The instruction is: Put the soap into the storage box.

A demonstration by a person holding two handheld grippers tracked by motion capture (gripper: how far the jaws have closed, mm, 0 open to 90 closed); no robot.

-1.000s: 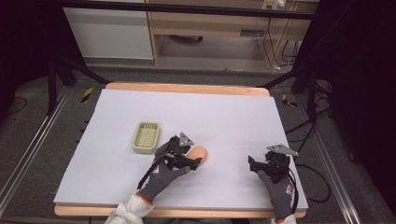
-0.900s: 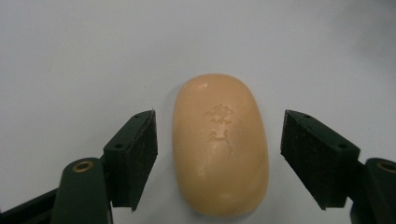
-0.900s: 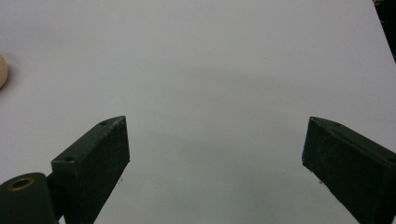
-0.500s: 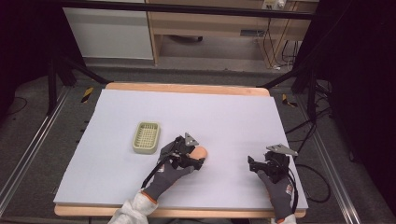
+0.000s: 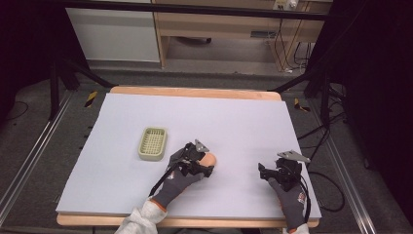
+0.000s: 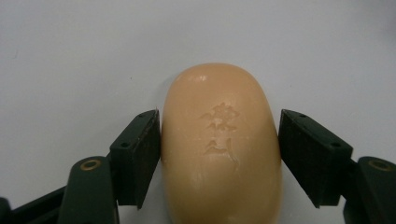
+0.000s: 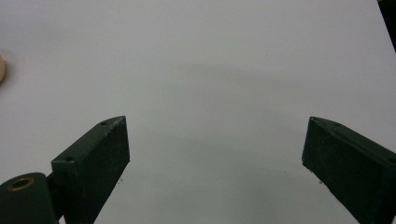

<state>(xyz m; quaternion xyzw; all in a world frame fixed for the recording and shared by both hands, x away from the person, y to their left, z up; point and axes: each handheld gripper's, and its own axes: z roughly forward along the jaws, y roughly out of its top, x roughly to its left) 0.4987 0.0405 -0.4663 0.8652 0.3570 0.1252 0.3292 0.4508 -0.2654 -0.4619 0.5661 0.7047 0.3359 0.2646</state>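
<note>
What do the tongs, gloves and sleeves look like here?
Both tongs, left tongs and right tongs, are black, each with two flat rectangular jaws showing small screw holes and brass-ringed pivots in the gripper views. Each carries a grey three-cornered plate on top and trails a black cable. The person wears dark grey gloves, orange at the cuffs, and white sleeves.

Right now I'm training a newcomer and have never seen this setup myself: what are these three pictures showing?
No robot here: a person in grey gloves holds a two-jaw tool in each hand. The high view looks down on the table; each of the other two pictures comes from a camera riding on one tool. The left gripper has its jaws on either side of a peach-coloured bar of soap, one touching it, the other close beside it. The right gripper is open over bare table. A small green basket sits left of the soap.
</note>
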